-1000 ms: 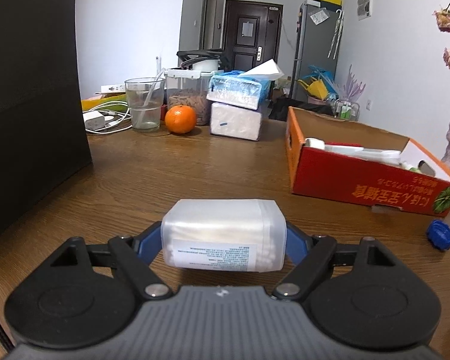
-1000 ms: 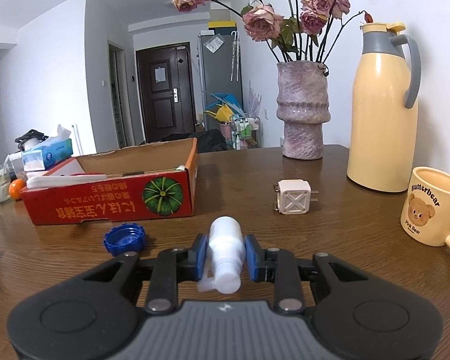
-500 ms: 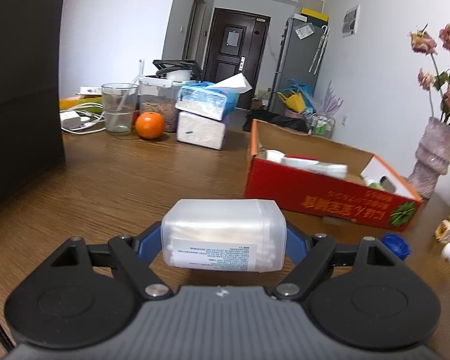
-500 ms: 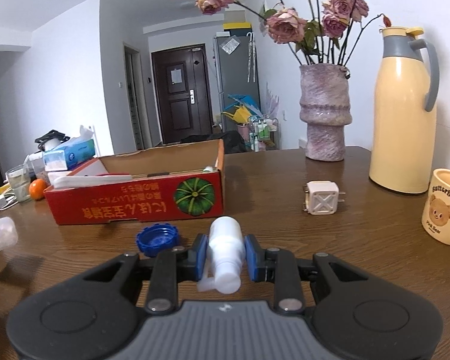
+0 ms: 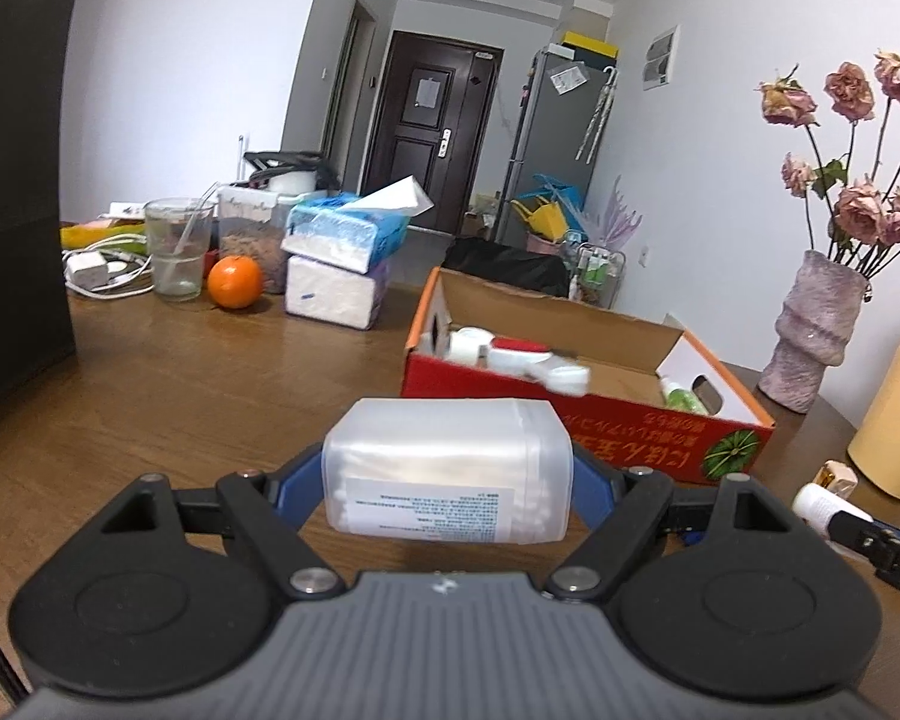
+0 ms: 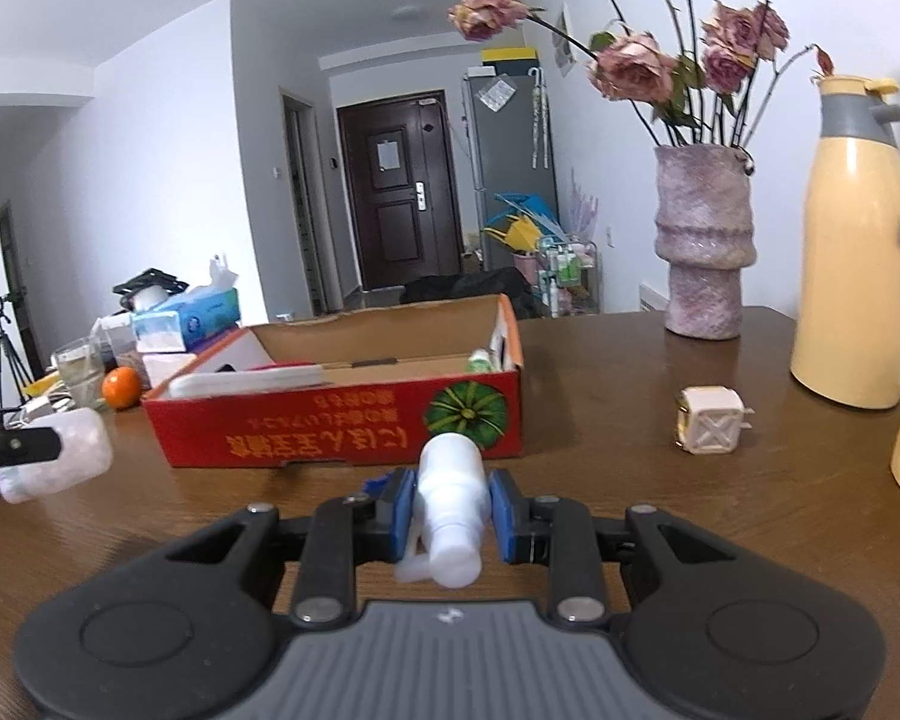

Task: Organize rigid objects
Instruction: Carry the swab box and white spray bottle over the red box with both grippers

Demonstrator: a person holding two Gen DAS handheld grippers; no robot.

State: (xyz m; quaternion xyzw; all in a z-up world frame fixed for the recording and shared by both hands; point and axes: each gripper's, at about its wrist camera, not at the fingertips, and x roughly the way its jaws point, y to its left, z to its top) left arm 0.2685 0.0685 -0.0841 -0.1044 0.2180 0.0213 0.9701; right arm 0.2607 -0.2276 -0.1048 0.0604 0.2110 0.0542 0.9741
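Cotton-swab box (image 5: 447, 468) in left jaws, spray bottle (image 6: 452, 498) in right; wooden table (image 5: 210, 372), dark door (image 5: 429, 120).

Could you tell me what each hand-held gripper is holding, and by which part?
The left hand-held gripper clamps a cotton swab box by its two ends. The right hand-held gripper grips a white bottle across its body.

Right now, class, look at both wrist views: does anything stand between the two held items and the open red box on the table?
Nothing visible does. The left gripper holds the cotton swab box, the right gripper the white bottle; only bare table lies before the red box.
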